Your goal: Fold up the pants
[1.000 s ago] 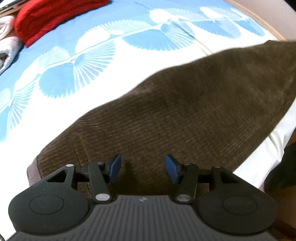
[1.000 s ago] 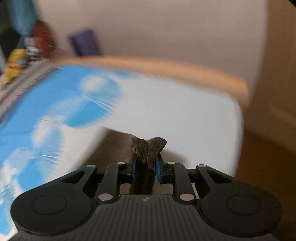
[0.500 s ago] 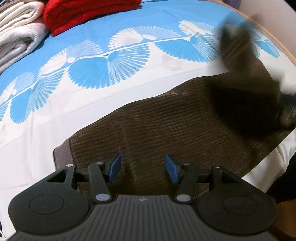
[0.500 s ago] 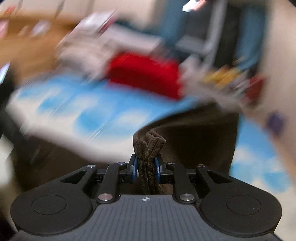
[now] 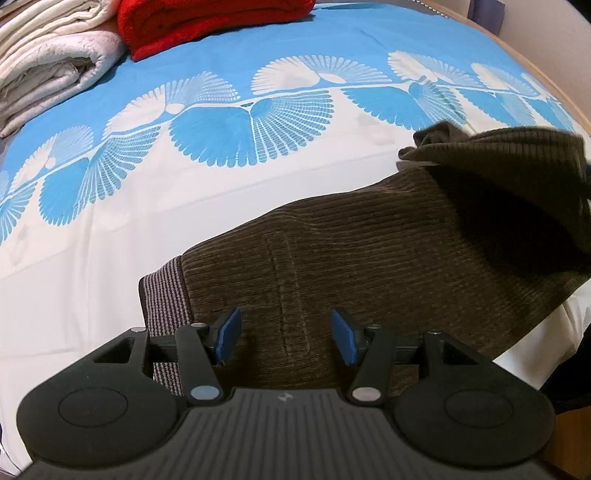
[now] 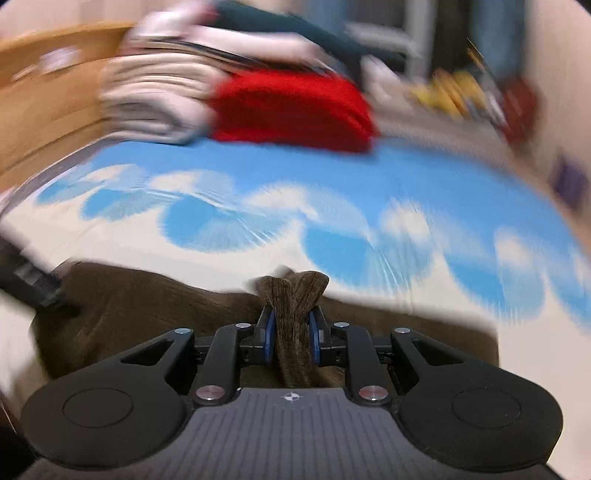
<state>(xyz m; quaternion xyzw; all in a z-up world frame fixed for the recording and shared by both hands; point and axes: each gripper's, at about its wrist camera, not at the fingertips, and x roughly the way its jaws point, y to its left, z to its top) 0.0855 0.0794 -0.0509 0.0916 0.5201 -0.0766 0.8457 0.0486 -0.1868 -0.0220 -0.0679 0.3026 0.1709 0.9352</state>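
Right now, brown corduroy pants point(image 5: 369, 266) lie flat on a bed w/ a blue-and-white fan-print sheet point(image 5: 229, 122), near its front edge. Left gripper point(image 5: 284, 336) hovers just over the waist end, fingers point(image 5: 228, 334) spread wide, nothing between them. Striped grey waistband point(image 5: 162, 299) sits to the left of that gripper. At far right of the left view, a bunched fold of the pants point(image 5: 498, 166) is lifted above the flat part, casting a dark shadow on it. Right gripper point(image 6: 291, 330) has its fingers point(image 6: 269, 332) pinching a bunched piece of the pants point(image 6: 293, 314); right view is motion-blurred. Red folded cloth point(image 5: 207, 20) and cream folded bedding point(image 5: 51, 62) rest at the far side of the bed, side by side
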